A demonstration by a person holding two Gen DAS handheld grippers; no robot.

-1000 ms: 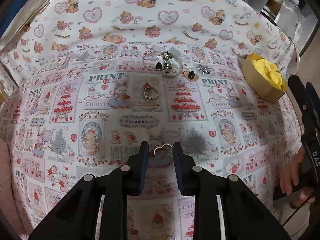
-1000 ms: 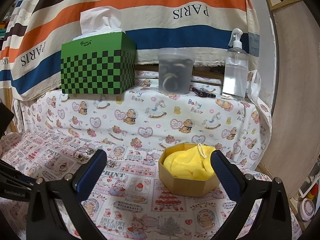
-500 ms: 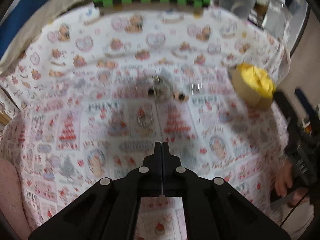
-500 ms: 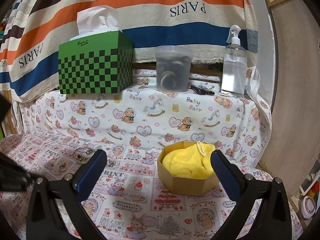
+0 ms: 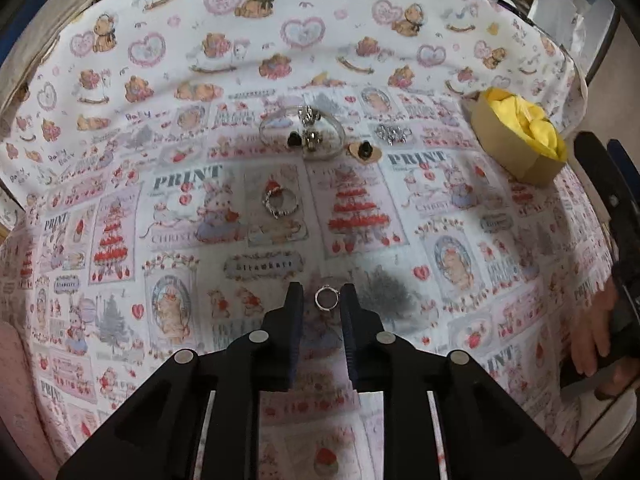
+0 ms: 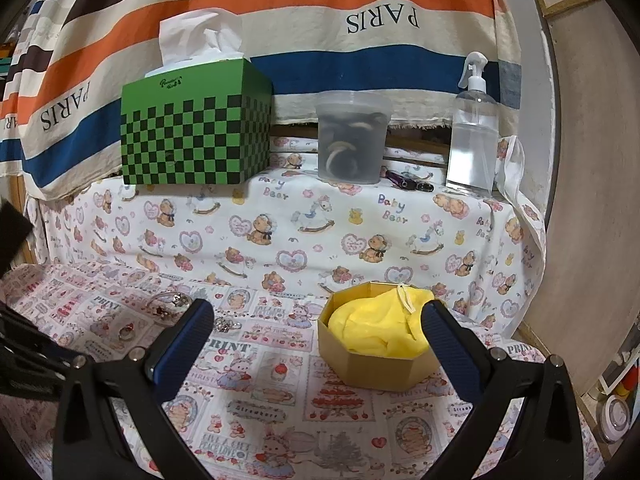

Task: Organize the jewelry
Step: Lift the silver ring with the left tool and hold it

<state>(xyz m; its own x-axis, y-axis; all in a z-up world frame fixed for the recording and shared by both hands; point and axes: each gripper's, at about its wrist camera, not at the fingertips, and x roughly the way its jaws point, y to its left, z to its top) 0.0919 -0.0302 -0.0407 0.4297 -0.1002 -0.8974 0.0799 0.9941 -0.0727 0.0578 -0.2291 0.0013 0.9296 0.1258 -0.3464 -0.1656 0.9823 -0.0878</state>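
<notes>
My left gripper (image 5: 322,300) is open, low over the printed cloth, with a small silver ring (image 5: 327,298) lying between its fingertips. Farther off lie a sparkly ring (image 5: 280,201), a silver bangle with charms (image 5: 302,133), a dark stud on a tan card (image 5: 365,149) and a small crystal piece (image 5: 392,133). A tan box lined with yellow cloth (image 5: 520,136) stands at the right; it also shows in the right wrist view (image 6: 378,336). My right gripper (image 6: 316,326) is open and empty, hovering just before that box.
A green checkered tissue box (image 6: 196,128), a clear plastic tub (image 6: 352,136) and a spray bottle (image 6: 472,128) stand on the raised ledge behind. A striped PARIS cloth (image 6: 280,20) hangs as backdrop. A wooden panel (image 6: 592,160) borders the right side.
My left gripper shut and lifted half a second ago, then came back down and opened; the small ring now lies between its fingertips. The right gripper barely moved.
</notes>
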